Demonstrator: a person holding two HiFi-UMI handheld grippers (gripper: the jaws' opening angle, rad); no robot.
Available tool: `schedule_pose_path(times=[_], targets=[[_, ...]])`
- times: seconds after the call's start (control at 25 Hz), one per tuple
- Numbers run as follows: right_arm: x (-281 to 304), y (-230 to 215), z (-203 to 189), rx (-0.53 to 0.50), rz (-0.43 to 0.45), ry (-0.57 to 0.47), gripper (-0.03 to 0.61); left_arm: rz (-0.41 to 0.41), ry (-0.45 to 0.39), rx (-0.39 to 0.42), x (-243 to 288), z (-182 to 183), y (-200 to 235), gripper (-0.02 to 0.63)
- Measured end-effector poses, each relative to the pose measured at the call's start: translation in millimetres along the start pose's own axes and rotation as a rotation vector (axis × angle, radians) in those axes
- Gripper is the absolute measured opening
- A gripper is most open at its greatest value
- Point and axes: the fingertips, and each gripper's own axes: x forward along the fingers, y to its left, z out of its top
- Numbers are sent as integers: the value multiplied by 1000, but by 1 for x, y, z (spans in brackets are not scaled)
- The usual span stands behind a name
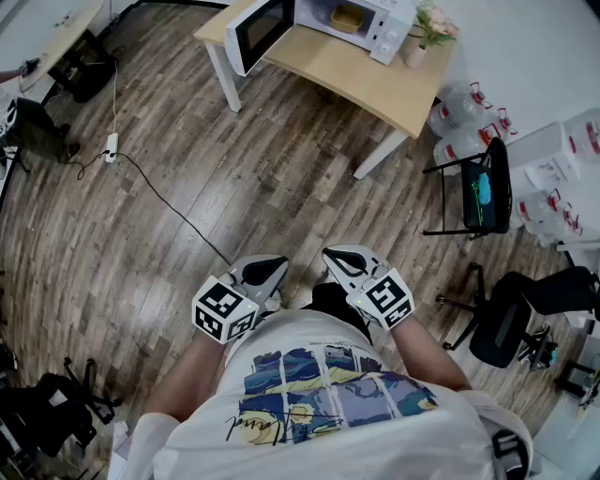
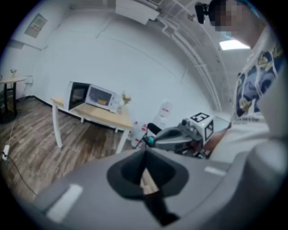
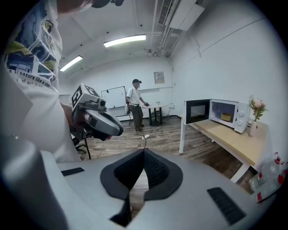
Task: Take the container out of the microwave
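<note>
**Table:** light wooden rectangular table with white legs (image 1: 375, 84), far side of the room, against the white wall.
- white microwave oven (image 1: 386, 28), on the far left part of the top, its door swung open to the left.
- small pale vase of pink flowers (image 1: 415, 53), just right of the oven, at the table's far right corner.

**Floor:** dark wood-plank floor (image 1: 262, 169).
- white power strip (image 1: 112, 146), left, with a thin black cable (image 1: 178, 216) trailing from it toward the near side.
- large clear water bottles with red caps (image 1: 459, 105), clustered right of the table by the wall.
- black swivel chair (image 1: 511, 314), near right.
</note>
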Motion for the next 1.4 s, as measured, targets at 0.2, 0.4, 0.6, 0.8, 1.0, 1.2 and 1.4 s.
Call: schedule_pose_path(times=[0.2,0.4,0.6,0.8,1.0,1.2,1.4], targets=[[27,16,20,28,6,-25,5,9,29,30,-23,-9,30,9],[38,-19,31,15,20,-12,6,39,39,93,5,22,54,9],[52,-78,56,-20,45,-20,6,49,23,159,45,83,68,9],[60,-134,65,-55,61,-48,6,62,37,159,84,116,89,9],[80,-180,61,-37,46,-22,13,77,40,208,101,138,112,9],[120,-223,81,-57,-2,5,34,104,53,196,94,154,176,9],[166,-272,108,-108,-109,55,29,72,17,175,83,181,242,9]])
